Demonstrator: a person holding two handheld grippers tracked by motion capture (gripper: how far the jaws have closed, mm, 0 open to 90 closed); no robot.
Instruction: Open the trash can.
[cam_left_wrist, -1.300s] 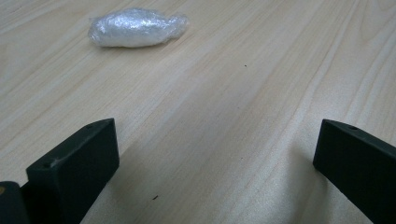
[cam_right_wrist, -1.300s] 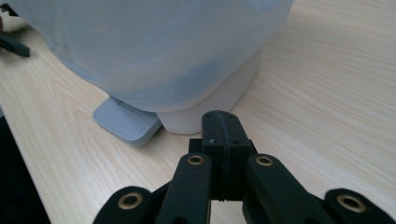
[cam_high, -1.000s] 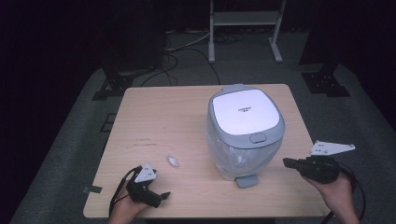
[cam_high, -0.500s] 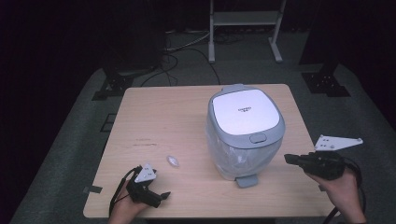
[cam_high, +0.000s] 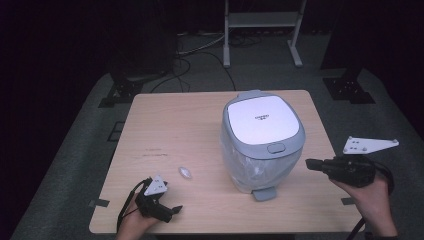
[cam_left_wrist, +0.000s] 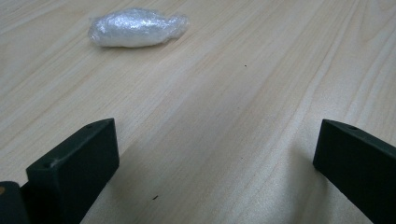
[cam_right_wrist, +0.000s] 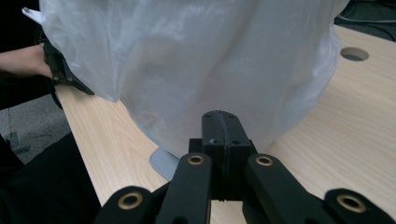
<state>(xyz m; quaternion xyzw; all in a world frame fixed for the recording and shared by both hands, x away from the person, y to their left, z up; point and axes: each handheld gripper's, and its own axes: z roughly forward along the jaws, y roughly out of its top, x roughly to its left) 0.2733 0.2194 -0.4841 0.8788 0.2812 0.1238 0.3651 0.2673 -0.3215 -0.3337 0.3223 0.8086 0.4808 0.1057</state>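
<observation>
High view: a wrapped lump (cam_high: 185, 172) is seen near the bench's (cam_high: 170, 125) front edge, long axis 11-to-5 o'clock. Left gripper (cam_high: 172, 210), wide open, holds nothing; right gripper (cam_high: 310, 163) is closed, empty, beside the bin (cam_high: 262, 145).

Dark studio: lone table (cam_high: 200, 120), floor cables (cam_high: 200, 55)

Left gripper (cam_high: 172, 209) rests low with jaws wide apart; right gripper (cam_high: 309, 163), jaws closed, hangs level.
</observation>
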